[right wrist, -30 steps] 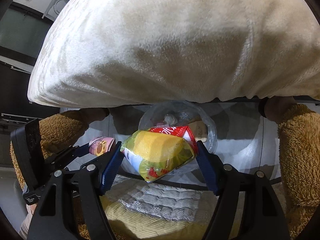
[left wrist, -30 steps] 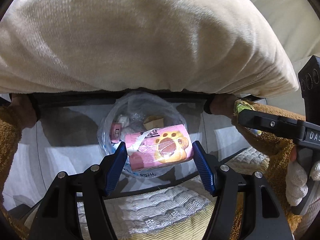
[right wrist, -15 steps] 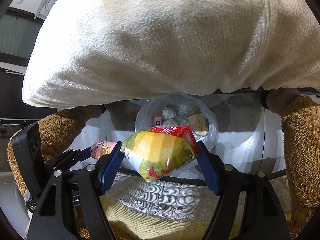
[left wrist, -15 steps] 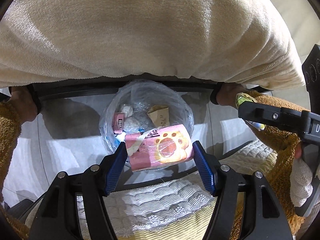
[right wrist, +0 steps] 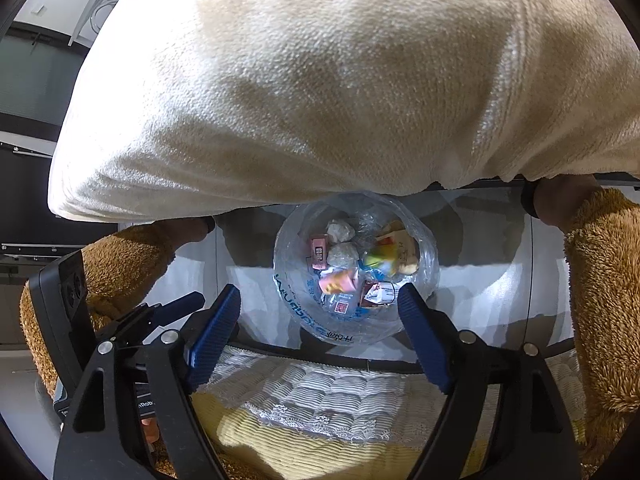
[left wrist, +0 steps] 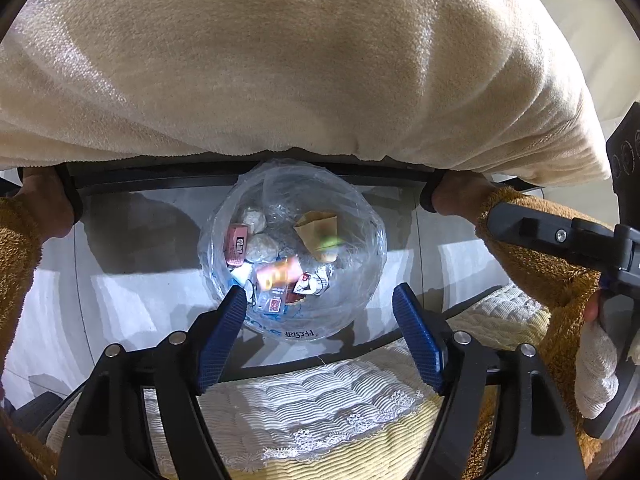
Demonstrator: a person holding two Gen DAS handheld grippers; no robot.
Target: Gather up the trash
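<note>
A round bin lined with a clear bag stands on the floor below both grippers, holding several wrappers and crumpled paper. My left gripper hangs over its near rim, jaws opening, nothing between the blue pads. A blurred pink snack packet is dropping into the bag. My right gripper is above the same rim, jaws opening and empty. A blurred yellow-green packet falls beside the brown paper in the bag.
A cream plush blanket overhangs the far side of the bin. A quilted white and yellow mat lies under the grippers. A person's fuzzy brown sleeves flank the bin on glossy grey floor tiles.
Both grippers have spread their jaws. The pink packet left the left gripper and the yellow-green packet left the right gripper; both now fall into the bag below.
</note>
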